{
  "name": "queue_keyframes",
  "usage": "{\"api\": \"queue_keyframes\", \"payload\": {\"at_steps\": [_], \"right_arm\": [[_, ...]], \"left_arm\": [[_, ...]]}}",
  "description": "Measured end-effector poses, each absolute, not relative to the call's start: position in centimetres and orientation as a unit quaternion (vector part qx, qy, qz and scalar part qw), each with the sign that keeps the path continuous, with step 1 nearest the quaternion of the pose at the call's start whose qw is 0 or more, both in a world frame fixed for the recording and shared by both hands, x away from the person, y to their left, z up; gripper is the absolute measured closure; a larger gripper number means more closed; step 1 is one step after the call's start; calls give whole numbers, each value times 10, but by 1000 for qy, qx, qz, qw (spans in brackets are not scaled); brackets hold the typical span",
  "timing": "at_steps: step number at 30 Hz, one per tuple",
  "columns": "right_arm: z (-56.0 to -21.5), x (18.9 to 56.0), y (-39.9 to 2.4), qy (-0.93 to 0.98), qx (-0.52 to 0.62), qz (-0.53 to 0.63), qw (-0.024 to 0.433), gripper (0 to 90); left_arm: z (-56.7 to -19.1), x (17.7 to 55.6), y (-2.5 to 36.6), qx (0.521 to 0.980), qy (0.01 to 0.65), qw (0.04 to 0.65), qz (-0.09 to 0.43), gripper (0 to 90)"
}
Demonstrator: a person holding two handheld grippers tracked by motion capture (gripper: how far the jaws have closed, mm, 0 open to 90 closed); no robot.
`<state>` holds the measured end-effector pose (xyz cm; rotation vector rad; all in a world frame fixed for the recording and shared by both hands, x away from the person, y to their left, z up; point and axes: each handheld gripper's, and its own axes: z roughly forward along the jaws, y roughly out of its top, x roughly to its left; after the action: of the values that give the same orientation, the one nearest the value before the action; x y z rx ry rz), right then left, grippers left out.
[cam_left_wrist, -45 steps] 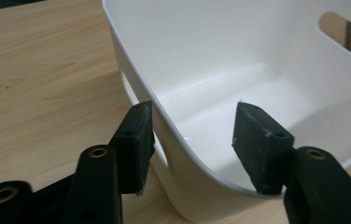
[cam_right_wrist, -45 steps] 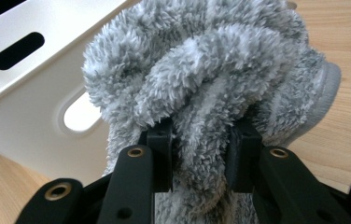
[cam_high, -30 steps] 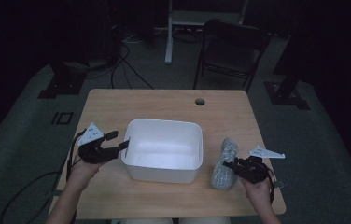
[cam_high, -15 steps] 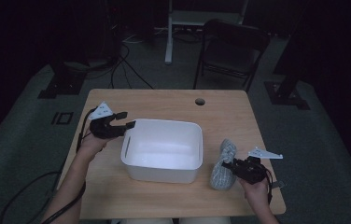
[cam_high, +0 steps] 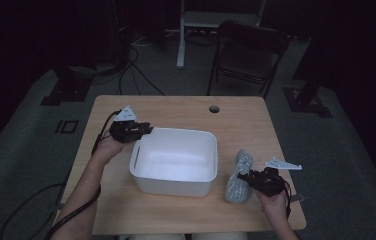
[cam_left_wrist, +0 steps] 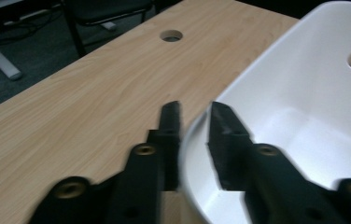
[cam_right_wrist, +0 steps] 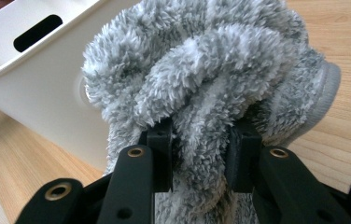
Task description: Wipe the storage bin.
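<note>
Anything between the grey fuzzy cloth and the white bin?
Nothing visible. The grey fuzzy cloth lies on the table right beside the white bin, gripped by the right gripper. The bin is open-topped and looks empty. The left gripper, jaws just closing, straddles the bin's far left rim.

place: dim lab | wooden table (cam_high: 176, 112) | floor cables (cam_high: 141, 55) | folding chair (cam_high: 246, 50)

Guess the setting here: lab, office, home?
Most likely a lab or recording studio, dimly lit. A lone wooden table with a cable hole, a folding chair behind it, and cables and black stand bases on grey carpet.
</note>
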<state>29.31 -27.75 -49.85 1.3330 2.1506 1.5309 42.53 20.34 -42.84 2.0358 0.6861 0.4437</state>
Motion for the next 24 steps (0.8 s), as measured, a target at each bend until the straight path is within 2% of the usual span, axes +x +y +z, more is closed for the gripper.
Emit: {"api": "queue_keyframes", "payload": {"at_steps": [7,15,17,19,24], "right_arm": [[-499,294,-278,723,451,515,92,680],[-499,294,-279,722,452,516,94,681],[-498,295,-279,720,453,517,94,681],[-498,295,-279,719,454,518,92,681],[-498,296,-279,719,454,519,91,681]], "left_arm": [[-430,422,204,822,280,457,192,798],[-430,403,208,825,274,461,175,854],[-431,400,206,827,267,459,186,849],[-431,402,204,824,264,467,182,778],[-432,413,199,826,261,476,153,773]]}}
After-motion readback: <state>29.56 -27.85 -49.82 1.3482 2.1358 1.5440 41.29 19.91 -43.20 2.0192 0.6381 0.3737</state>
